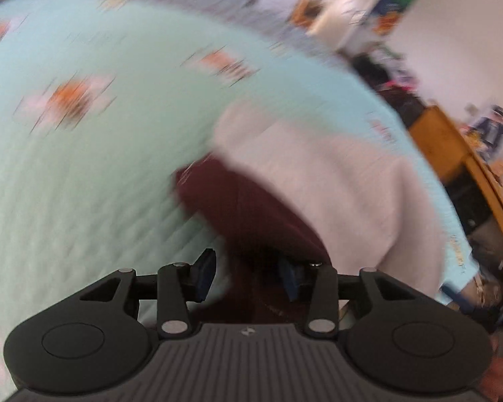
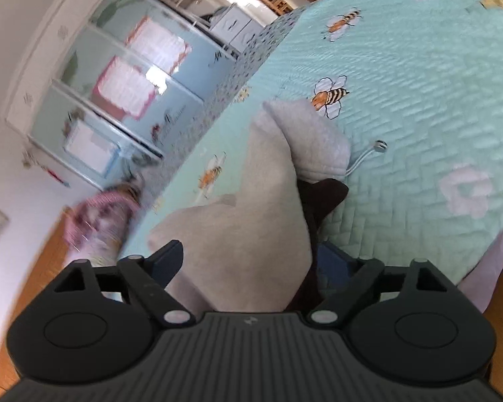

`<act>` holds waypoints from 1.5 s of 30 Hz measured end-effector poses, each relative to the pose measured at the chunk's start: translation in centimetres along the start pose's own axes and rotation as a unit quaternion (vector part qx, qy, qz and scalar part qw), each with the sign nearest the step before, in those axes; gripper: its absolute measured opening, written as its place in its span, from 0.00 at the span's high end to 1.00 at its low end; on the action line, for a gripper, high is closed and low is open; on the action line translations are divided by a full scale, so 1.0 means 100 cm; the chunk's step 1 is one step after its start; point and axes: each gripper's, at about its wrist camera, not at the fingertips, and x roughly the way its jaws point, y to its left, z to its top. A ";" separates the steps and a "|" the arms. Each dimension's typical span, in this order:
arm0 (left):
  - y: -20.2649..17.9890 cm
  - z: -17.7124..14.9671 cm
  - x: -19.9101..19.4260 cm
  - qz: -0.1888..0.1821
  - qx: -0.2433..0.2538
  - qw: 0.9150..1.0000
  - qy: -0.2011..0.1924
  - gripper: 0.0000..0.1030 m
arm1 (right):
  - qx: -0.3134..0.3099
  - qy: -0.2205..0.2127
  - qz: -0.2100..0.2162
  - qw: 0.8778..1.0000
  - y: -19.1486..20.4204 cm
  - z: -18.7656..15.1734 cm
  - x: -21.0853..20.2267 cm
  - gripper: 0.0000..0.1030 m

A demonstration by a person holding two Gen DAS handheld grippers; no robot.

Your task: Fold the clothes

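Grey garment (image 2: 251,221) with dark maroon lining (image 1: 251,207) lies on the bee-print bed quilt (image 2: 402,107), long axis running 6 to 12 o'clock from the right tool (image 2: 248,264), whose jaws stand wide with cloth between them, pads not pressing. Left tool (image 1: 248,274) half-open over the maroon fold, not clamped; view blurred. Drawstring (image 2: 369,155) trails at 2 o'clock, cabinet (image 2: 117,100) off at 10, nothing blocking
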 end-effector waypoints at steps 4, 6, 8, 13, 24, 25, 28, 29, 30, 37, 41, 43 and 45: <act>0.022 -0.008 -0.010 0.001 -0.031 1.000 0.006 0.49 | -0.029 0.000 -0.043 0.999 0.004 0.011 0.035 0.11; 0.023 -0.007 -0.015 -0.005 -0.031 0.999 0.002 0.48 | -0.005 0.008 -0.059 0.998 -0.003 0.020 0.059 0.11; 0.022 -0.007 -0.020 -0.016 -0.028 0.999 -0.004 0.48 | 0.054 0.039 -0.020 0.998 -0.015 0.026 0.084 0.17; 0.017 -0.006 -0.034 -0.042 -0.020 0.998 -0.037 0.48 | 0.030 0.083 0.064 0.994 0.048 0.032 0.096 0.66; 0.010 -0.005 -0.097 -0.067 -0.007 0.988 -0.137 0.40 | -0.123 0.039 0.242 0.962 0.216 0.055 0.028 0.26; 0.012 -0.006 -0.098 -0.063 -0.008 0.988 -0.139 0.39 | -0.126 0.039 0.219 0.967 0.210 0.051 0.034 0.12; 0.018 -0.011 -0.098 -0.043 -0.015 0.990 -0.132 0.39 | -0.121 0.049 0.145 0.981 0.182 0.035 0.052 0.12; 0.020 -0.012 -0.098 -0.038 -0.017 0.991 -0.128 0.39 | -0.110 0.059 0.118 0.985 0.168 0.028 0.058 0.12; 0.021 -0.014 -0.096 -0.034 -0.017 0.992 -0.124 0.38 | -0.094 0.063 0.107 0.988 0.152 0.021 0.059 0.12; 0.025 -0.025 -0.071 -0.002 0.004 0.996 -0.084 0.38 | -0.040 0.092 0.045 0.994 0.067 -0.029 0.040 0.12; 0.024 -0.028 -0.050 0.016 0.003 0.998 -0.055 0.38 | -0.027 0.121 0.038 0.992 0.045 -0.053 0.036 0.12; 0.022 -0.028 -0.042 0.022 0.008 0.999 -0.044 0.38 | -0.019 0.150 0.042 0.988 0.043 -0.063 0.042 0.12; 0.019 -0.029 -0.039 0.028 0.014 0.999 -0.040 0.38 | -0.022 0.176 0.054 0.983 0.048 -0.078 0.051 0.12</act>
